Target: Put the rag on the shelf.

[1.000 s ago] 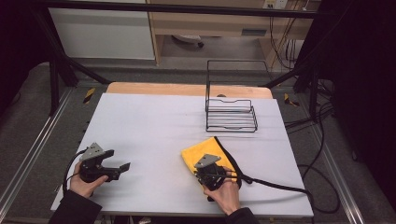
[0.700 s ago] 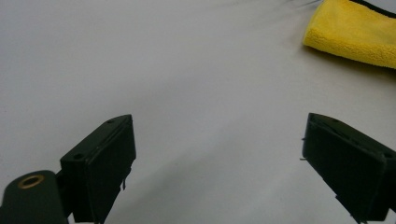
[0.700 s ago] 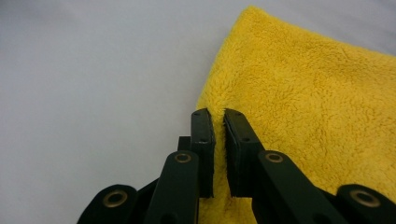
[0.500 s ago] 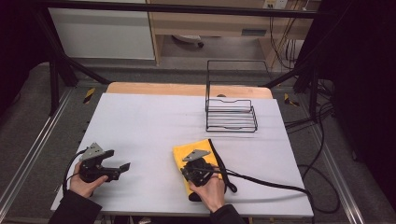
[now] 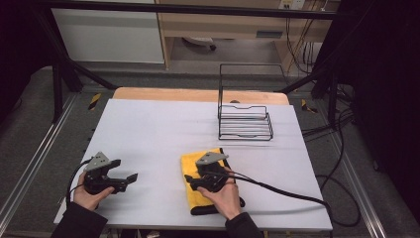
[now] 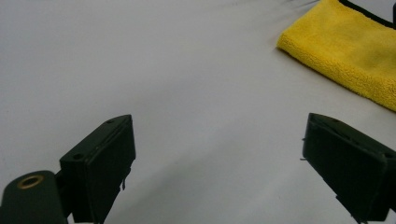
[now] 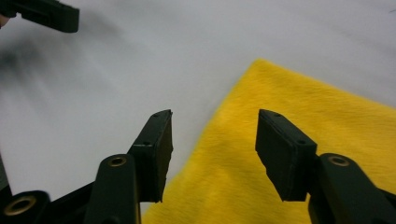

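Yellow cloth (image 5: 204, 174) lies folded on the white table (image 5: 163, 129), directly under the right gripper (image 7: 214, 135), whose jaws have just been opening and now stand apart above its edge with nothing pinched between them. Well off to that gripper's left, the left gripper (image 6: 219, 154) rests with jaws spread wide over bare table, the cloth ahead of it and apart.

A lab – metal frame rails (image 5: 34, 148), trailing cables (image 5: 341, 198), a white-topped test table (image 5: 163, 124).
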Available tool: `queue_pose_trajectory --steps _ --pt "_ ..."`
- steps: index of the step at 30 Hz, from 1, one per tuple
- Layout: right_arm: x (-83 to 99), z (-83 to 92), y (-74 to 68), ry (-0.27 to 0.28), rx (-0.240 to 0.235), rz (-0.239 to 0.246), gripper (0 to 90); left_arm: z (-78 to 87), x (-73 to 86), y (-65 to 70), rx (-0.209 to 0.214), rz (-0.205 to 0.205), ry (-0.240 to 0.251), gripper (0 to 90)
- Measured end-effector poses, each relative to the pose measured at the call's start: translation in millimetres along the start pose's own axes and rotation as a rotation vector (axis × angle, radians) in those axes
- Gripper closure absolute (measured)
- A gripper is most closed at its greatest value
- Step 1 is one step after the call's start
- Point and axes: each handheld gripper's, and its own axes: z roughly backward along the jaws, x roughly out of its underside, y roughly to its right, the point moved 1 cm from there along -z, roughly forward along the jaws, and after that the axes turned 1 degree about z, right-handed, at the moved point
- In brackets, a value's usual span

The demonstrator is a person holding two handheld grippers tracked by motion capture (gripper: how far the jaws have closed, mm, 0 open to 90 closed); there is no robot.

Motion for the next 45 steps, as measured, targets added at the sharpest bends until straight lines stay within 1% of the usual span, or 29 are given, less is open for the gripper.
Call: queue_pose_trajectory --steps 1,2,3,4,5,6,7,9,10,13,15,17,20,21,23,24,25,28,29,30,33,37,40,41,44,45 --pt "1.4 6.3 7.9 0.003 0.012 -0.009 41.2 -0.3 0.0 0.1 -0.001 0.002 0.001 9.3" --pt "1.4 6.3 7.9 0.003 0.012 -0.009 41.2 -0.5 0.1 0.0 -0.002 0.003 0.001 9.3" --pt "7.5 18.5 24.0 0.004 0.032 -0.032 39.7 -0.7 0.1 0.0 -0.001 0.003 -0.001 9.3" --pt "7.5 18.5 24.0 0.004 0.032 -0.032 39.7 -1.0 0.2 0.2 0.0 0.004 -0.002 9.3" --pt "12.2 24.1 31.5 0.0 0.043 -0.044 39.5 -1.3 0.2 0.4 0.0 0.003 -0.003 9.2" --pt "24.1 33.9 44.4 -0.021 0.06 -0.066 39.4 -1.6 0.2 0.6 0.001 0.003 -0.003 9.2" --pt "30.9 37.5 49.8 -0.031 0.067 -0.074 39.8 -1.9 0.2 0.8 0.001 0.001 -0.004 9.2" --pt "45.1 43.0 57.8 -0.053 0.072 -0.095 42.0 -2.1 0.1 1.0 0.0 -0.004 -0.01 9.3" --pt "45.1 43.0 57.8 -0.053 0.072 -0.095 42.0 -2.3 0.1 1.2 0.0 -0.004 -0.011 9.3" --pt "64.4 46.4 63.7 -0.089 0.059 -0.127 43.5 -3.3 0.3 1.5 0.0 -0.001 -0.011 9.3" --pt "74.5 45.6 66.0 -0.11 0.053 -0.132 44.0 -3.7 0.4 1.7 0.0 -0.001 -0.012 9.3" --pt "80.2 44.0 66.8 -0.12 0.038 -0.151 45.0 -3.6 0.3 2.1 0.0 -0.002 -0.013 9.2" --pt "83.9 42.8 66.3 -0.11 0.022 -0.174 49.7 -3.0 0.3 2.2 0.003 -0.004 -0.012 9.2" --pt "84.4 42.8 65.1 -0.107 0.022 -0.184 52.1 -3.2 0.3 2.2 0.003 -0.003 -0.013 9.3" --pt "85.1 42.9 63.8 -0.106 0.019 -0.188 57.0 -4.2 0.5 2.6 0.004 0.0 -0.012 9.3" --pt "84.9 43.2 63.5 -0.111 0.006 -0.197 62.5 -4.6 0.6 2.8 0.004 -0.002 -0.015 9.3" --pt "84.5 43.1 63.2 -0.118 -0.017 -0.216 68.1 -4.8 0.5 3.1 0.004 -0.005 -0.017 9.3" --pt "83.8 42.7 63.1 -0.126 -0.034 -0.24 74.3 -4.7 0.3 3.7 0.006 -0.009 -0.017 9.3" --pt "83.8 42.7 63.1 -0.126 -0.034 -0.24 75.7 -4.7 0.3 3.6 0.006 -0.008 -0.017 9.3" --pt "83.5 43.5 62.2 -0.127 -0.037 -0.255 77.6 -4.6 0.4 3.4 0.006 -0.008 -0.017 9.3" --pt "83.7 44.0 61.2 -0.124 -0.031 -0.262 78.6 -4.4 0.7 3.1 0.006 -0.006 -0.017 9.3" --pt "84.4 46.4 57.3 -0.131 -0.027 -0.291 79.3 -4.0 0.2 3.5 0.008 -0.007 -0.014 9.3" --pt "84.2 49.1 50.4 -0.145 -0.031 -0.318 79.3 -4.0 0.3 3.5 0.008 -0.006 -0.015 9.2" --pt "84.3 50.5 44.2 -0.156 -0.028 -0.333 79.2 -4.0 0.3 3.6 0.008 -0.006 -0.015 9.3" --pt "85.8 51.7 41.4 -0.155 -0.025 -0.346 79.0 -4.2 0.3 4.0 0.009 -0.006 -0.017 9.3" --pt "86.3 52.2 40.4 -0.154 -0.017 -0.351 78.2 -4.2 0.3 4.3 0.01 -0.006 -0.017 9.2"
